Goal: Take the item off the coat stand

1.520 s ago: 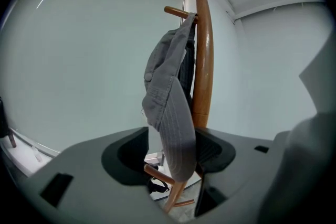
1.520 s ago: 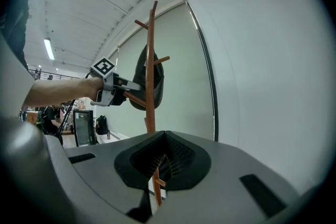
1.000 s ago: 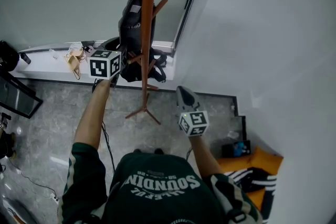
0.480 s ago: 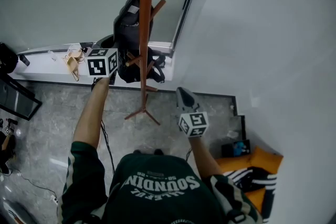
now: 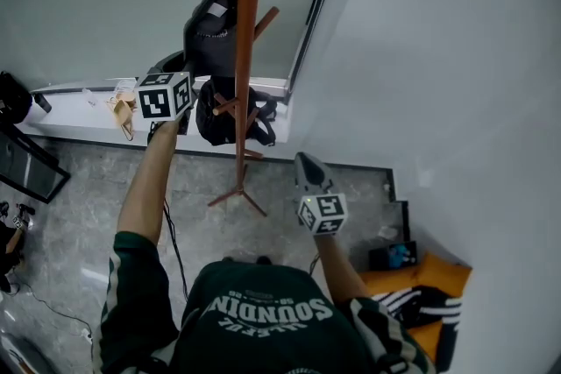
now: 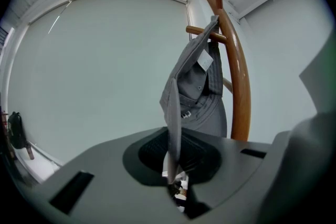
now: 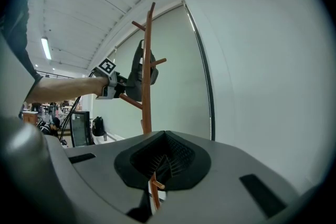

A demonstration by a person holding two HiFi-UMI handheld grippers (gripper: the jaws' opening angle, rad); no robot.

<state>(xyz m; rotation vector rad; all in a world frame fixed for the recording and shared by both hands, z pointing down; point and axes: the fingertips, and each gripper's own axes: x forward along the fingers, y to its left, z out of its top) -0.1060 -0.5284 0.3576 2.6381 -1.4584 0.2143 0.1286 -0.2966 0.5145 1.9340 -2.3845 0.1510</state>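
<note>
The tall reddish-brown wooden coat stand (image 5: 248,57) rises by the window. A black fabric bag (image 5: 221,114) hangs low on it and the grey cloth baseball cap (image 5: 209,24), the item to take, hangs higher up.

In the left gripper view the back of the cap is hooked over 1 upper wooden peg (image 6: 203,32), and its stiff brim runs down edge-on into the left gripper (image 6: 172,174). That gripper's jaws have just been closing and are now nearly together, pinching the brim between them.

Against the head view 1 second ago, the left gripper has risen and the cap sits higher along the pole and more tilted. That suggests the grasp is made and the lift has begun. The cap is not free yet, though: it likely has to go up and outward to clear the peg's tip.

The right gripper (image 5: 303,160) hangs well apart from the cap, level with the stand's lower part. Its jaws are together with nothing between them, and it is unmoved from 1 second ago.
</note>
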